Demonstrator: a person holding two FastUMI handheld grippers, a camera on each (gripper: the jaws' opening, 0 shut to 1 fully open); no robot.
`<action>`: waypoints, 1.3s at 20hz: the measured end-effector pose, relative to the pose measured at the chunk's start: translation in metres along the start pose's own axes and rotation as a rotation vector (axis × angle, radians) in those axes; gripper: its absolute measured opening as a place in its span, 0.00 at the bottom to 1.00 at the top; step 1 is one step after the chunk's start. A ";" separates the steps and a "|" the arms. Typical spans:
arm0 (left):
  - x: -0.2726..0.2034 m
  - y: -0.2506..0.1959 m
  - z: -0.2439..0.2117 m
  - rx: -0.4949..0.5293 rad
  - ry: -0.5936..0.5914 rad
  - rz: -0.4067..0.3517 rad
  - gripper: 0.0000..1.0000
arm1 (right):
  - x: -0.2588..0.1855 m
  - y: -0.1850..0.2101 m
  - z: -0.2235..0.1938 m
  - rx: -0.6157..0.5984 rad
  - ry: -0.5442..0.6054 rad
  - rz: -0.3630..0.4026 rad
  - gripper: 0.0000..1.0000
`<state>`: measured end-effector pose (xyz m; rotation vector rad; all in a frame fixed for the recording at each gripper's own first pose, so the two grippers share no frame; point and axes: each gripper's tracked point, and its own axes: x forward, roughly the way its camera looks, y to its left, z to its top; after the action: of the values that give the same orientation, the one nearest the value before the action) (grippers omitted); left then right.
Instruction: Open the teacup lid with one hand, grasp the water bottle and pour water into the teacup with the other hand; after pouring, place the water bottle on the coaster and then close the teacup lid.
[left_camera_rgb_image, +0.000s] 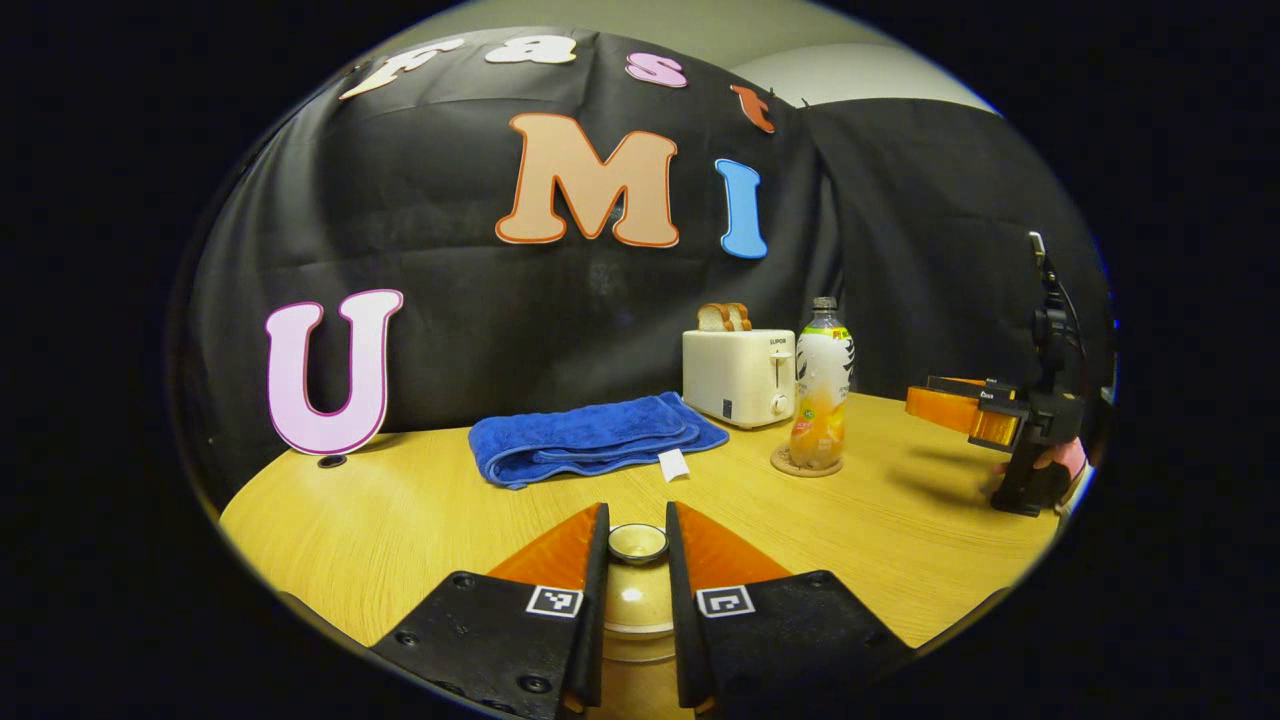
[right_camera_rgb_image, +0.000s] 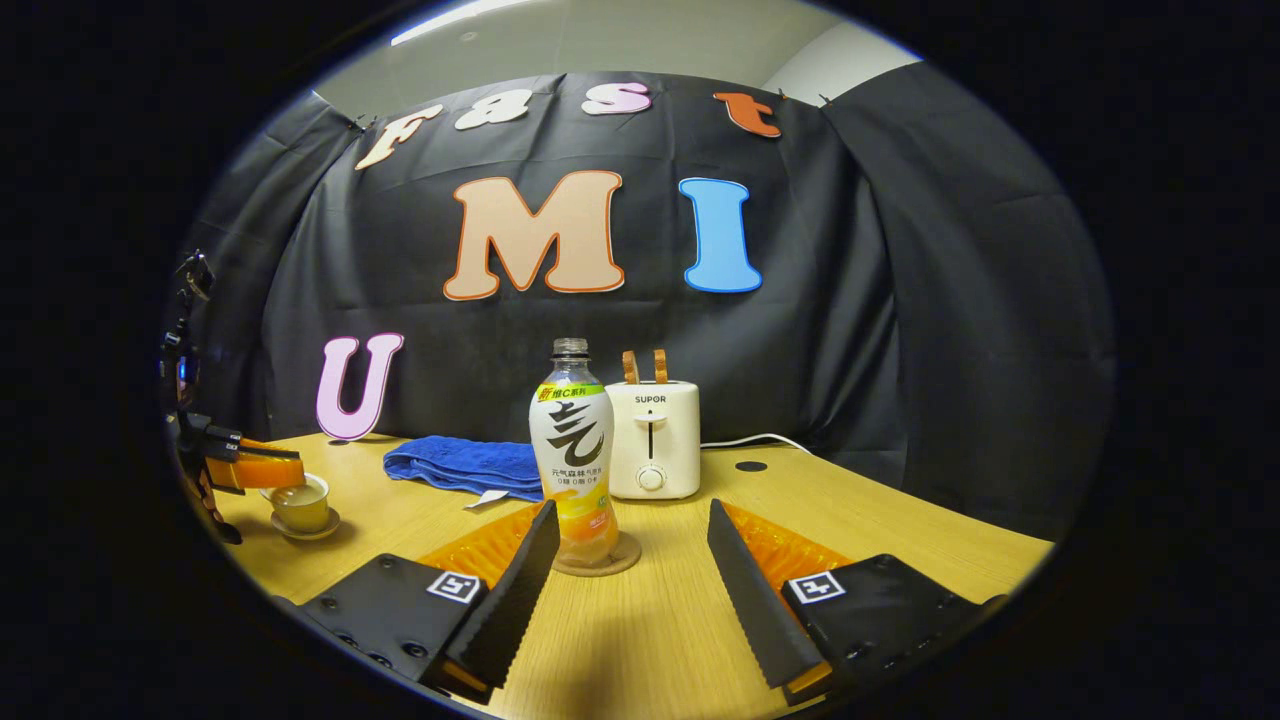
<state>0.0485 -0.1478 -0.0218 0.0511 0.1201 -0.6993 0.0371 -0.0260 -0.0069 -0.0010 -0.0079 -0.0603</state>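
Table (right_camera_rgb_image: 900, 530) | bottle (right_camera_rgb_image: 572, 450) on coaster (right_camera_rgb_image: 600, 562) | right gripper (right_camera_rgb_image: 630, 520) spread, apart

This is a staged recording booth made to look like a kitchen corner. Black cloth (right_camera_rgb_image: 900, 300) hangs as a backdrop around a light wooden tabletop (right_camera_rgb_image: 880, 520), with a plain pale ceiling (right_camera_rgb_image: 620, 40) above the cloth. On the tabletop stand household props: a white two-slot toaster (right_camera_rgb_image: 653, 440) with bread slices in it, a folded blue towel (right_camera_rgb_image: 465, 465), a clear plastic drink bottle (right_camera_rgb_image: 573, 450) on a round coaster (right_camera_rgb_image: 622, 556), and a small ceramic teacup on a saucer (right_camera_rgb_image: 300, 508).
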 end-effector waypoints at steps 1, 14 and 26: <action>0.000 0.000 0.001 0.000 0.000 0.002 0.27 | 0.001 0.000 -0.001 0.000 0.000 -0.001 0.95; -0.006 0.007 0.004 -0.006 -0.022 0.052 0.94 | 0.000 -0.001 0.000 0.000 0.000 -0.004 0.95; -0.069 0.076 0.012 -0.031 -0.112 0.442 0.96 | 0.000 -0.004 0.000 0.000 -0.001 -0.022 0.92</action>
<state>0.0460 -0.0469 -0.0008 0.0075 0.0097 -0.2582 0.0367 -0.0303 -0.0069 -0.0010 -0.0090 -0.0825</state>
